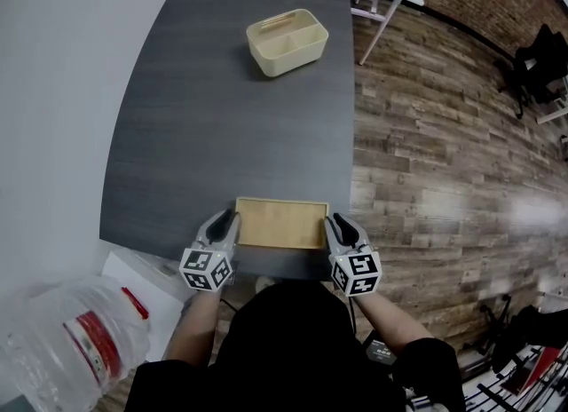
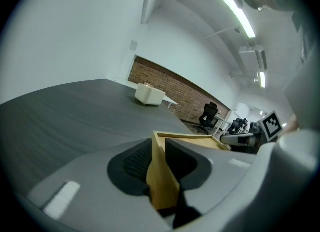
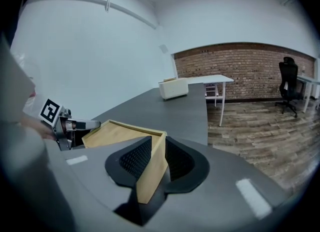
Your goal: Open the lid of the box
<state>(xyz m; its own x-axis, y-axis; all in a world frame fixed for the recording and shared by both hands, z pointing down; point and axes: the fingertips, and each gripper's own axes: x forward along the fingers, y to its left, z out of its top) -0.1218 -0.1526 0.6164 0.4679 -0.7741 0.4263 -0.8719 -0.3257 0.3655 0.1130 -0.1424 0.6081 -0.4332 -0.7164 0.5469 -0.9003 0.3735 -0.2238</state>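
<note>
**Two handheld claws at the ends of a wooden box**

A shallow wooden box [image 1: 282, 222] lies flat at the near edge of a dark grey table [image 1: 222, 117], directly between the two claws. The left gripper [image 1: 229, 219] is clamped on the box's left end wall, its pads pressed against both faces of the wood. The right gripper [image 1: 337, 224] straddles the right end wall with its jaws apart, and a gap shows beside the wood. A cream divided bin [image 1: 287, 42] sits far ahead of both claws. A clear plastic jug [image 1: 75, 335] lies behind and to the left of the left gripper.
</note>
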